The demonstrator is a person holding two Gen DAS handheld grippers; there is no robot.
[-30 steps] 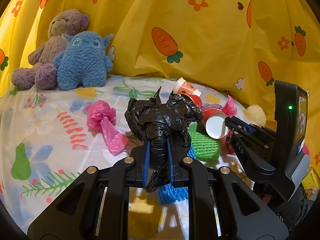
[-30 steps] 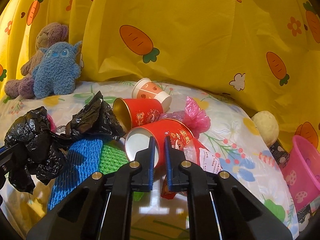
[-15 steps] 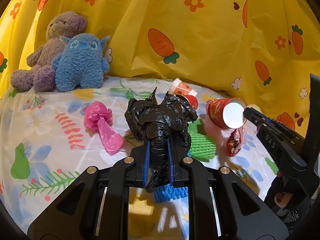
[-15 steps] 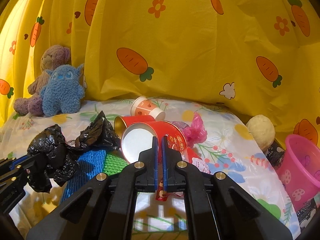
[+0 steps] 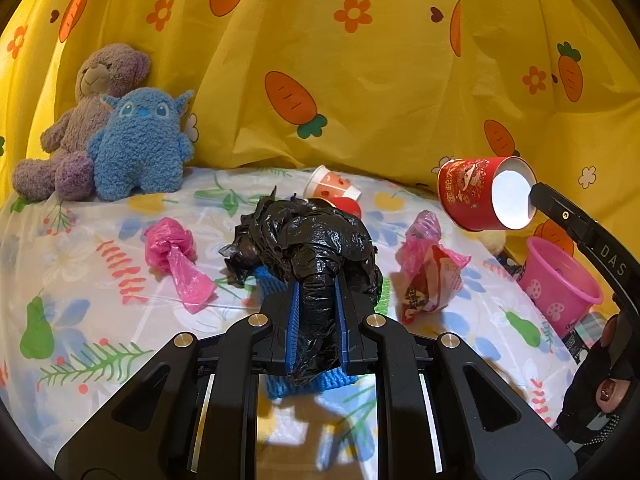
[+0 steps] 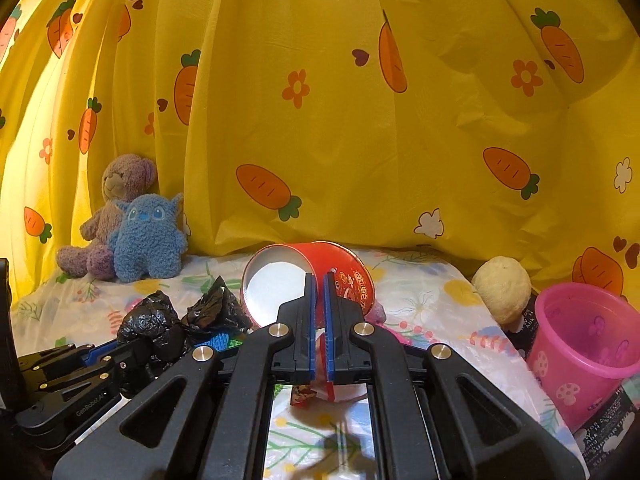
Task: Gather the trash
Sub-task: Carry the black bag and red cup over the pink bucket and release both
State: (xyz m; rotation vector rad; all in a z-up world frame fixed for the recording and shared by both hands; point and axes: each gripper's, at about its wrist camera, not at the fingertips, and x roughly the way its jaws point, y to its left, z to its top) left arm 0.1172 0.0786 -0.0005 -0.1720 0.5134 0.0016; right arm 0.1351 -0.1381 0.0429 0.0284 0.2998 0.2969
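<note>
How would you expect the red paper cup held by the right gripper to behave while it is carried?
The red paper cup is pinched by its rim alone in the right gripper, so it probably weighs little. Its thin paper wall may dent under the pads. Hanging sideways from one edge, it could swing or slip if moved fast. The pink bin stands close by, so the carry looks short.

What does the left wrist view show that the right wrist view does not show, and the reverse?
Only the left wrist view: two pink plastic bags, one on the left and one on the right, a white-and-orange cup lying down, and a red snack wrapper in full.

Only the right wrist view: the whole pale round ball.

Both: the red cup gripped by the right tool, the black bag in the left tool, the pink bucket, and the blue plush beside the purple bear.
</note>
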